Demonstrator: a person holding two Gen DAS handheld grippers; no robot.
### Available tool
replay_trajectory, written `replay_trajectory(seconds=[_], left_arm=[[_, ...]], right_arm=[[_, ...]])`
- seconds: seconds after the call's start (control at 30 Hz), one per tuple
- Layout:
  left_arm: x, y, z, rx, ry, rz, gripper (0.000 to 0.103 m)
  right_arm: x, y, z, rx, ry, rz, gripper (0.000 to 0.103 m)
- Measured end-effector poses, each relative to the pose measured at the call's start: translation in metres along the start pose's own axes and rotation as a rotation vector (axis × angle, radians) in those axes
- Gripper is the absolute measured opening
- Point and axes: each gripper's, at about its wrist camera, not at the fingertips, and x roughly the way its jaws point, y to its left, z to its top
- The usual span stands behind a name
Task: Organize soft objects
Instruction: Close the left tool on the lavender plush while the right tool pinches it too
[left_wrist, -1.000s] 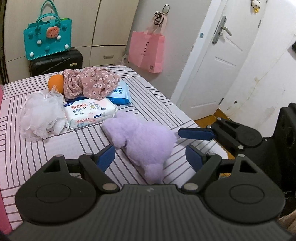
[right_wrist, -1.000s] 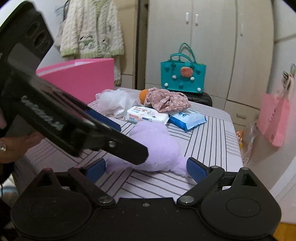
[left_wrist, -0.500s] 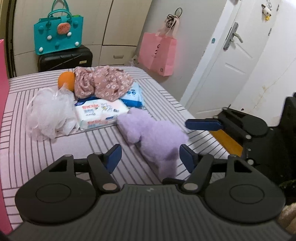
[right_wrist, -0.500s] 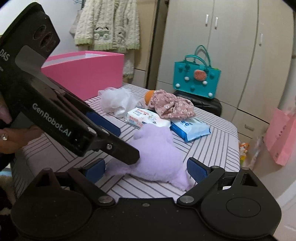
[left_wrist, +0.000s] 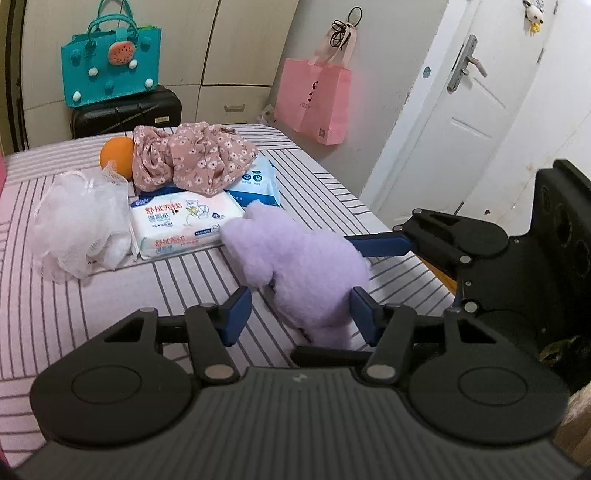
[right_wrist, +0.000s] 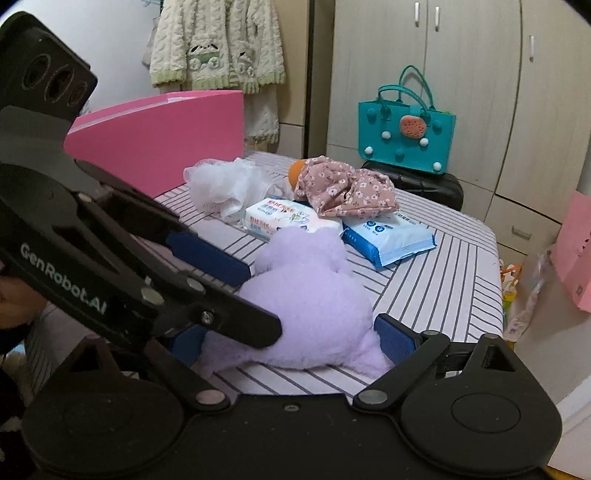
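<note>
Closing my left gripper (left_wrist: 301, 314) on the purple plush (left_wrist: 303, 266) near the bed's (left_wrist: 92, 295) corner, pads not yet pinching, right gripper (right_wrist: 291, 341) apart around it too, I risk fluff-only grip & slip off edge.

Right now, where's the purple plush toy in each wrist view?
Left wrist: purple plush toy centre, between the left hand-held gripper fingers.
Right wrist: purple plush toy lower centre, partly behind the left hand-held gripper's arm.
Shared landmark: teal handbag on the black suitcase.
</note>
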Motion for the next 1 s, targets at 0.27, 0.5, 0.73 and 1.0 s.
replay_trajectory(seconds=[0.27, 0.5, 0.73, 1.0], left_arm=[[0.002, 0.0, -0.003, -0.042, 0.009, -0.035, 0.04], [-0.006, -0.006, -0.01, -0.039, -0.014, -0.024, 0.04], [-0.021, -0.006, -0.016, -0.031, -0.025, 0.023, 0.04], [-0.041, 0.002, -0.021, -0.051, -0.019, 0.012, 0.04]], right_arm=[[-0.003, 0.009, -0.004, 0.037, -0.034, -0.077, 0.08], [-0.009, 0.023, -0.009, 0.117, -0.062, -0.145, 0.077], [-0.01, 0.042, -0.009, 0.235, -0.08, -0.185, 0.075], [-0.013, 0.06, -0.006, 0.294, -0.083, -0.161, 0.075]])
